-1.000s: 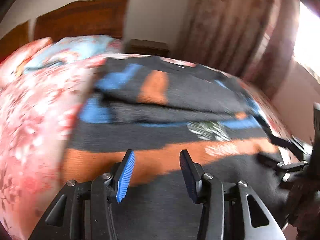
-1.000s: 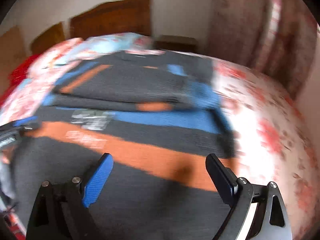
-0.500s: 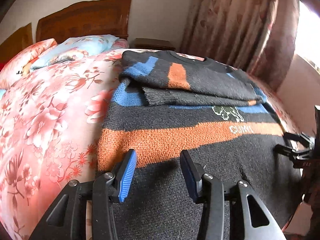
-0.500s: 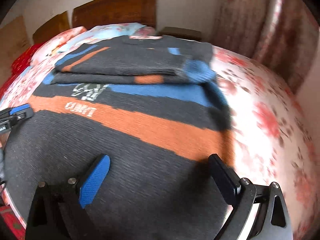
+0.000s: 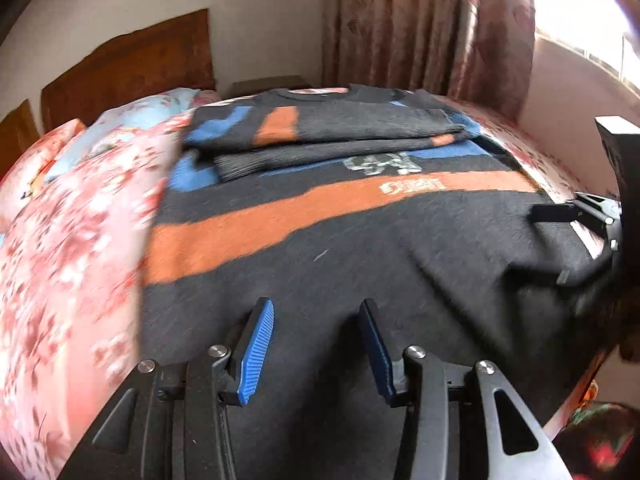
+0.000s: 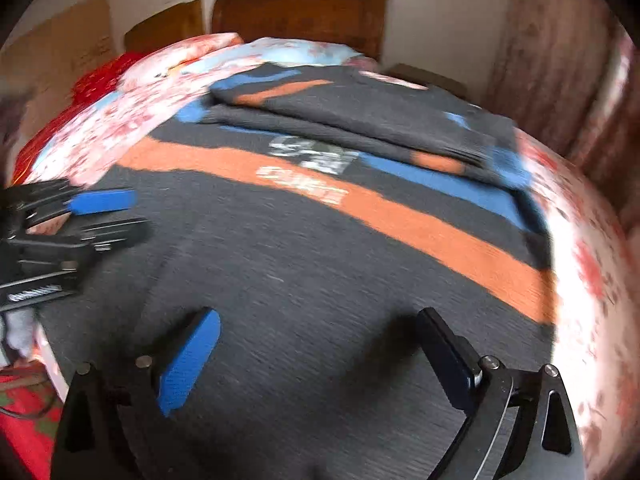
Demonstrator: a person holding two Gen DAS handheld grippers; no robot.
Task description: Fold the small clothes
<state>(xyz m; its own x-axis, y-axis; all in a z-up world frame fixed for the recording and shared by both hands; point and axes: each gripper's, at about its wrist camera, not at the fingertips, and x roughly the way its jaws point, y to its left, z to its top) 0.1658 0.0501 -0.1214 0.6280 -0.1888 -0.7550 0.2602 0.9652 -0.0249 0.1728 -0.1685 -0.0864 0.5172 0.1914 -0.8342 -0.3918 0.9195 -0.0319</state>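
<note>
A dark grey sweater (image 5: 360, 280) with orange and blue stripes lies flat on the bed, its sleeves folded across the chest at the far end. My left gripper (image 5: 316, 304) hovers open over the plain grey lower part near the left side, with nothing between its blue pads. My right gripper (image 6: 318, 314) stands open wider over the same lower part (image 6: 300, 280), nearer the right side, also holding nothing. Each gripper shows in the other's view: the right gripper (image 5: 576, 236) at the sweater's right edge, the left gripper (image 6: 100, 216) at its left edge.
A pink floral bedspread (image 5: 68, 280) covers the bed around the sweater. Pillows (image 5: 132, 124) and a wooden headboard (image 5: 132, 68) are at the far end, with a nightstand (image 5: 268, 84) beside them. Curtains (image 5: 420, 28) and a bright window (image 5: 580, 12) lie to the right.
Both grippers have drawn back toward the sweater's near hem and rolled a little; the orange stripe now lies farther from the left fingertips. Their jaws stand as before.
</note>
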